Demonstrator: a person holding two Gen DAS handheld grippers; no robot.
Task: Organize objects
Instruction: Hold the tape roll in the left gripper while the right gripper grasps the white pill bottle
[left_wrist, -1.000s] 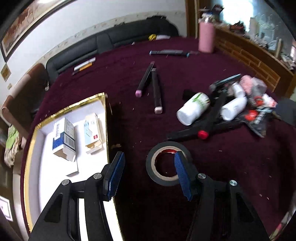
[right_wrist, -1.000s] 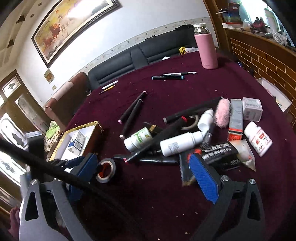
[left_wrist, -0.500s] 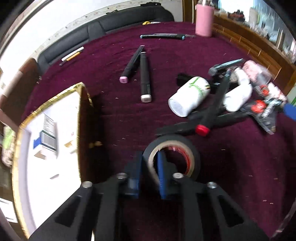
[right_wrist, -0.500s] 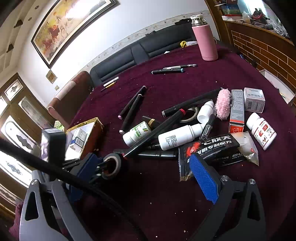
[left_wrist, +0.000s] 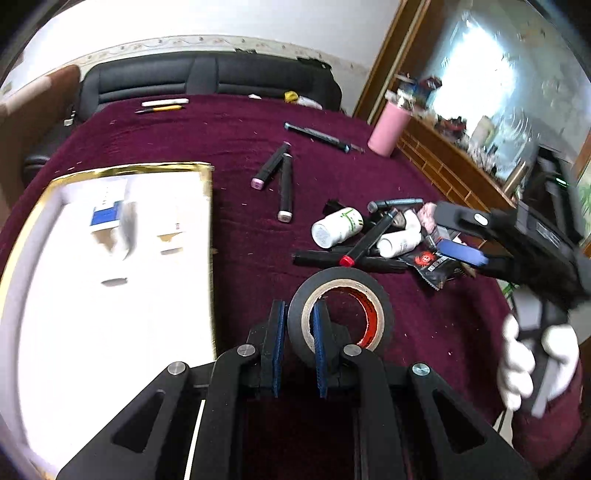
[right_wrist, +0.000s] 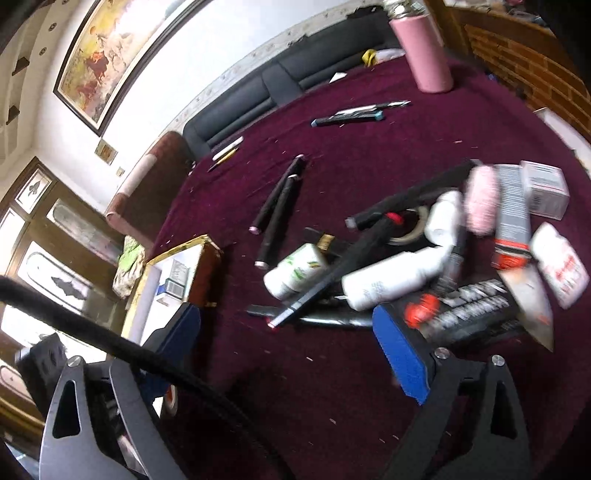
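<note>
The left gripper (left_wrist: 298, 345) is clamped on the near wall of the black tape roll (left_wrist: 341, 314), one pad inside its core. The gold-rimmed box (left_wrist: 110, 170) lies just to its left. The right gripper (right_wrist: 291, 339) stands wide, jaws closing on nothing, with the cluttered pile of bottles (right_wrist: 388, 280) ahead of it on the surface (right_wrist: 351, 387).

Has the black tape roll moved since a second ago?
Yes. The black tape roll, pinched by the left hand-held gripper, is lifted off the cloth, toward the gold-edged box.

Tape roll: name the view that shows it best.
Left wrist. The tape roll sits large and sharp, its wall pinched by the left gripper. The right wrist view shows at most a blurred sliver behind its own finger.
</note>
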